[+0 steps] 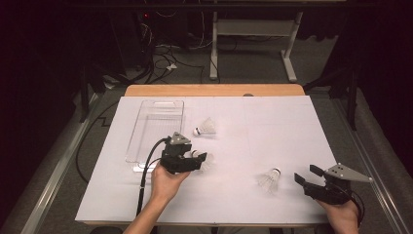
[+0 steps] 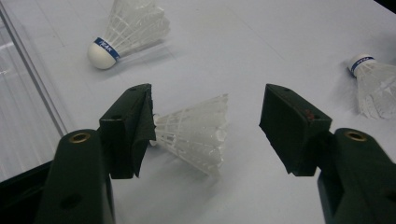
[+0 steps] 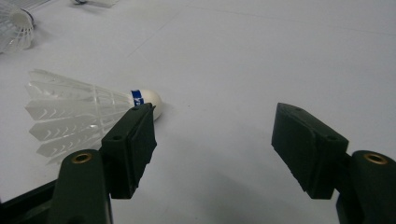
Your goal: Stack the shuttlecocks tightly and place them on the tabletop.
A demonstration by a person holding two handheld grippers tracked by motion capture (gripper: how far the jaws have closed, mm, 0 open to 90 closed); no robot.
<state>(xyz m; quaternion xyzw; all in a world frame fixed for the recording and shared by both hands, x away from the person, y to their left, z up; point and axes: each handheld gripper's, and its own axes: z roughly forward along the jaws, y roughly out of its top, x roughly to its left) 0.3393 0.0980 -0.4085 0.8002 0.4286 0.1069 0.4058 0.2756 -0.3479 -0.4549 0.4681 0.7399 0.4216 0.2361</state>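
Observation:
Three white shuttlecocks lie on the white table top (image 1: 272,131). My left gripper (image 1: 198,160) is open low over the table, and one shuttlecock (image 2: 196,133) lies on its side between the jaws, close to the left one, untouched as far as I can tell. A second shuttlecock (image 1: 205,128) with a blue band (image 2: 128,30) rests farther back. My right gripper (image 1: 307,174) stands open at the front right with nothing between its jaws (image 3: 215,112). The third shuttlecock (image 1: 269,179) lies just left of it, cork end beside the left jaw (image 3: 88,114).
A clear plastic tray (image 1: 156,129) lies at the back left of the table, its rim showing at the left of the left gripper view (image 2: 28,84). Table legs and cables stand on the floor beyond the far edge (image 1: 214,90).

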